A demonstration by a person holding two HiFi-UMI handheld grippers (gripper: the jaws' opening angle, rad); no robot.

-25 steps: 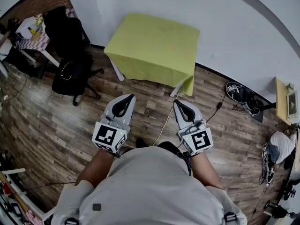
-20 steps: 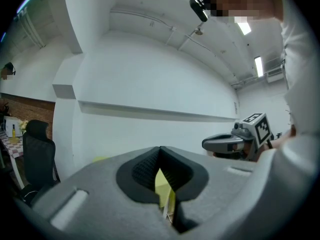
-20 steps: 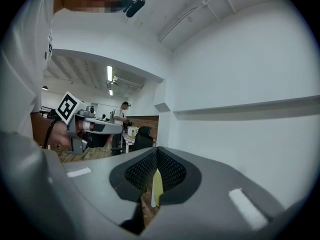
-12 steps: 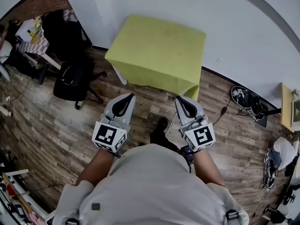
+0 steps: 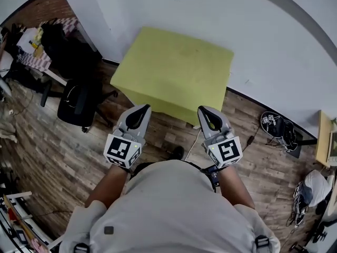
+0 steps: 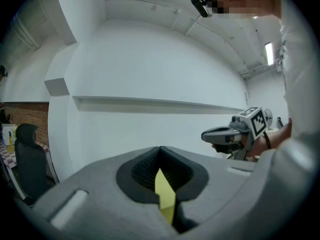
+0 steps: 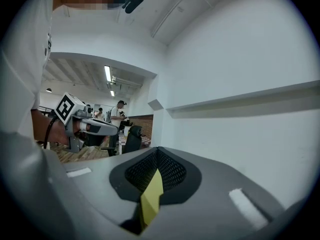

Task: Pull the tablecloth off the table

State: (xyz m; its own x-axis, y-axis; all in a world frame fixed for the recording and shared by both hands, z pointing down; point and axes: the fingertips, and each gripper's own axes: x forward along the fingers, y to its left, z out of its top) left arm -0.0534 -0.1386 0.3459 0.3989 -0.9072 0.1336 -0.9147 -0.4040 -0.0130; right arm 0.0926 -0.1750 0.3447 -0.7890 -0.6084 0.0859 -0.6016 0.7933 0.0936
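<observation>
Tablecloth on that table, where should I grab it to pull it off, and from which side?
Probably best to take the tablecloth by its near hanging skirt, toward the two front corners, coming from the person's side. That flap drapes free, while the far side sits by the wall.

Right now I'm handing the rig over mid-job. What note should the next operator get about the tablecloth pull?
Left gripper: shut, holding nothing.
Right gripper: shut, holding nothing.
Both are side by side, and their tips appear just short of the cloth's near hem. Only a yellow sliver of it shows past each shut pair of jaws.
Cloth: fully spread, undisturbed.
Done: nothing gripped or pulled yet.
Left: open both grippers, take the near hem, then pull the cloth off toward you.
</observation>
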